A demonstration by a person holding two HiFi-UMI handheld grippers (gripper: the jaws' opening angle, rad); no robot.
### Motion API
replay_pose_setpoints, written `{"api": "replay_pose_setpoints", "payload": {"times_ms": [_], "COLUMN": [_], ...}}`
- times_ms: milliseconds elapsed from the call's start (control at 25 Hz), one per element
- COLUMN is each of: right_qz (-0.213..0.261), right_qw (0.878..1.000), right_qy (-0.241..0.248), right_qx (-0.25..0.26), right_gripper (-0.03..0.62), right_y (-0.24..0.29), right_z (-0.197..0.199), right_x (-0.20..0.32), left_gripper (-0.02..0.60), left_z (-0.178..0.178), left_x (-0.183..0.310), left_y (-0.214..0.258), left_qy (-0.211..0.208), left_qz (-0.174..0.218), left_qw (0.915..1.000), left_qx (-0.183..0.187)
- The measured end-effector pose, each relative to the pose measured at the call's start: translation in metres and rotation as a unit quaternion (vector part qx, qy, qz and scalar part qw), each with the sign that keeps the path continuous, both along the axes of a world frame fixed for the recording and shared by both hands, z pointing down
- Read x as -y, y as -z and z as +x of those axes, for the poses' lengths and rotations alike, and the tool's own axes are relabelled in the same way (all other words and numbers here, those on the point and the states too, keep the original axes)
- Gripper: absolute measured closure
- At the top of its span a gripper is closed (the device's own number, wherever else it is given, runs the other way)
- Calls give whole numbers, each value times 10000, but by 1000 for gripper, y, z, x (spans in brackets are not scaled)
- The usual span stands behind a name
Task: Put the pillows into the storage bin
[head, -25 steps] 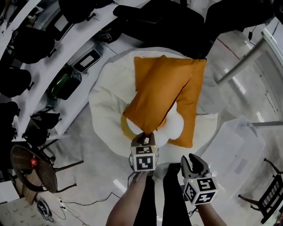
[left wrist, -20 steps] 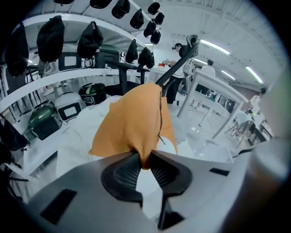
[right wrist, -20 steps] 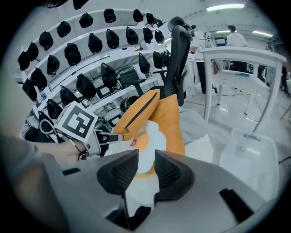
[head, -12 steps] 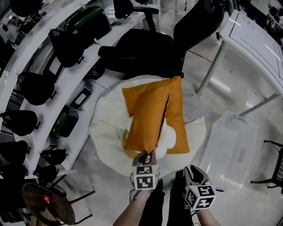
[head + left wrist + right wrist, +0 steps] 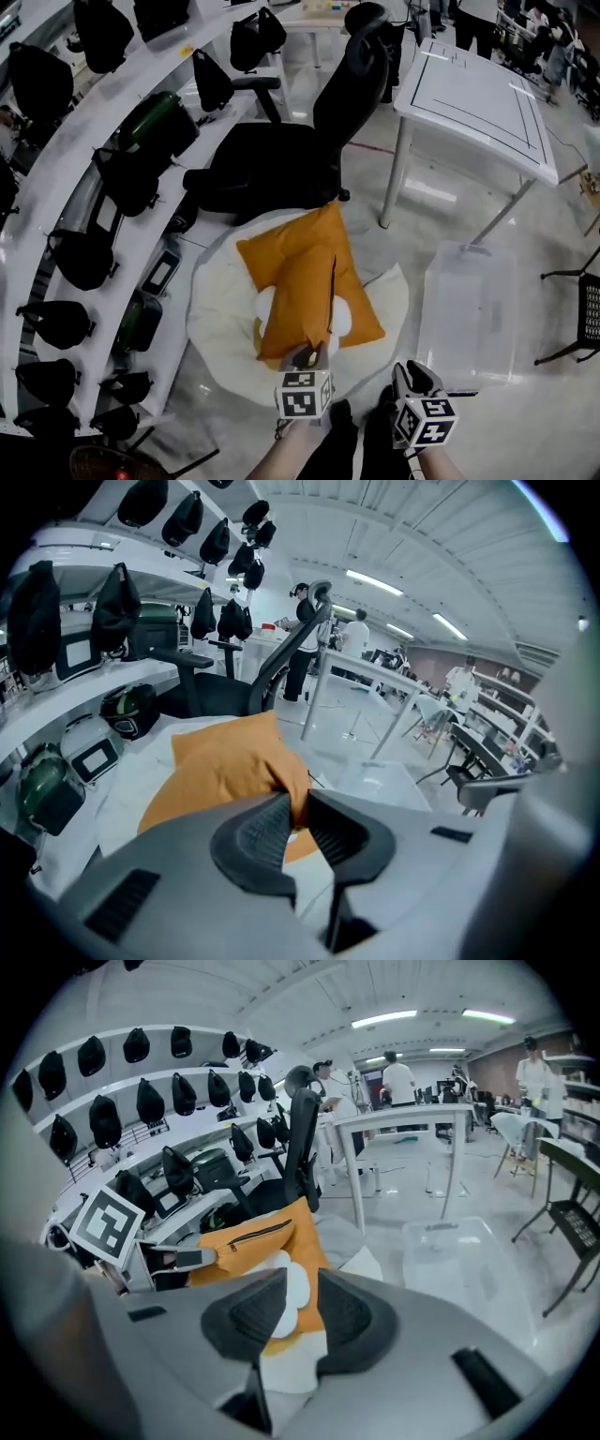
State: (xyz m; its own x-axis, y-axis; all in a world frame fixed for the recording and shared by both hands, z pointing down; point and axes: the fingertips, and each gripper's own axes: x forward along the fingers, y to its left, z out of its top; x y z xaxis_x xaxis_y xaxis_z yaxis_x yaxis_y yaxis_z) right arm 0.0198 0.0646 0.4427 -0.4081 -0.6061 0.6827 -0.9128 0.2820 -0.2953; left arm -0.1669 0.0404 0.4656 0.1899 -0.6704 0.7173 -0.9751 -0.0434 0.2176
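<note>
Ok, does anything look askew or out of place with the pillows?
Nothing damaged. The upper orange pillow lies crooked across the second pillow, one corner in the left gripper, whose jaws have just been closing on it. The storage bin holds no pillow.

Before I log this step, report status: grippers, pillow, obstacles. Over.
Left gripper, jaws just closing, clamps orange pillow corner. Right gripper, jaws just closing, apart, empty. Storage bin on floor at right, nothing in between.
</note>
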Motion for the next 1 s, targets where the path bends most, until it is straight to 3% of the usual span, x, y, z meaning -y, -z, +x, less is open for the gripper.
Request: {"api": "replay_pose_setpoints", "payload": {"times_ms": [240,640,800,1000], "right_qz": [142,-101,-70,-24], "right_qw": [9978,9875,9826,9750], "right_qy": [-649,-1572,-1854,-2223], "right_qx": [-4,-25,-46,-15], "right_gripper": [496,500,503,505], "right_y": [20,18,20,22], "right_z": [57,173,213,257], "right_x": [-1,-17,-14,-15], "left_gripper": [532,535,535,535], "left_z": [38,152,212,306], "left_x": [32,81,95,102], "left_y": [49,97,102,102], "left_qy": [-155,-686,-1175,-2059], "left_qz": [411,875,901,875], "left_qw": [9990,9938,9886,9731], "left_qx": [33,-88,-286,-544]}}
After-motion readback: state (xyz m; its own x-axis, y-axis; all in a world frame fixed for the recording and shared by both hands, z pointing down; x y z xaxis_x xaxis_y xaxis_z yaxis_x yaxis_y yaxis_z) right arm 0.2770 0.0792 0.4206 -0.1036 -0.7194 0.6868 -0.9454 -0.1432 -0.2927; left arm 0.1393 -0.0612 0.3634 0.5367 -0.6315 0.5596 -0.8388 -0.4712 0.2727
